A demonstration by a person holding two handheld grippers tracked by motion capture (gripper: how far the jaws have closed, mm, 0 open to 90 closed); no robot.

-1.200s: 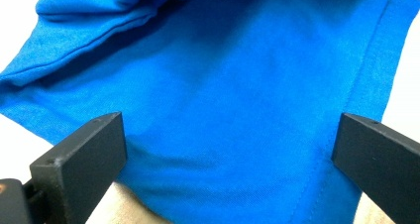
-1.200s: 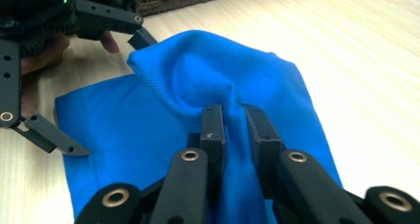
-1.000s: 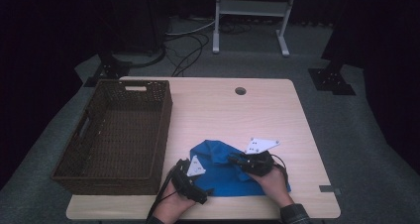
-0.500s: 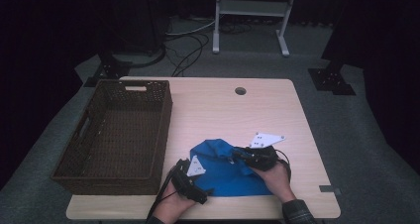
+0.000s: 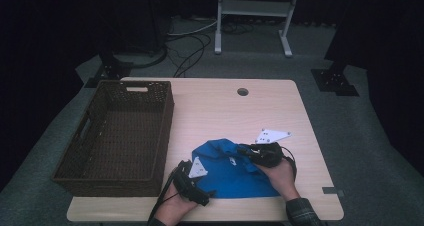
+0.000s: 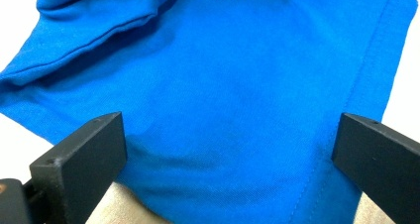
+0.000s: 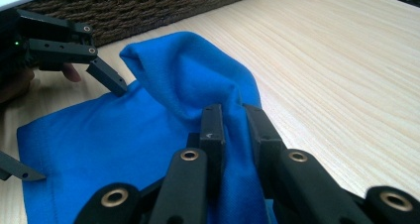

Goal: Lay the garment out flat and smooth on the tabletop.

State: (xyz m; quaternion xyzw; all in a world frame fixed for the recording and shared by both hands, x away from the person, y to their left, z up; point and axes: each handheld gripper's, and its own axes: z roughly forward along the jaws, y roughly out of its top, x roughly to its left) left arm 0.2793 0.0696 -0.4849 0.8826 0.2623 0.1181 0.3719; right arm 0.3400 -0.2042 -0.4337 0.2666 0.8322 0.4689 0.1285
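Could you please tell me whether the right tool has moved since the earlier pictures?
Yes, slightly: the right tool, shut on the blue cloth garment, has shifted toward the brown woven basket, pulling its fold along.

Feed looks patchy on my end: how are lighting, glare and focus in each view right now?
High view: dim and soft, room behind the table nearly black. Left gripper view: blue shirt bright, bare table blown out white at the edges, near jaws slightly soft. Right gripper view: evenly lit, wood grain sharp, right gripper a little blurred up close.

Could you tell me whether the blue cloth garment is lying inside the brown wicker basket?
No, the blue cloth garment lies on the light wooden table, beside the brown wicker basket.
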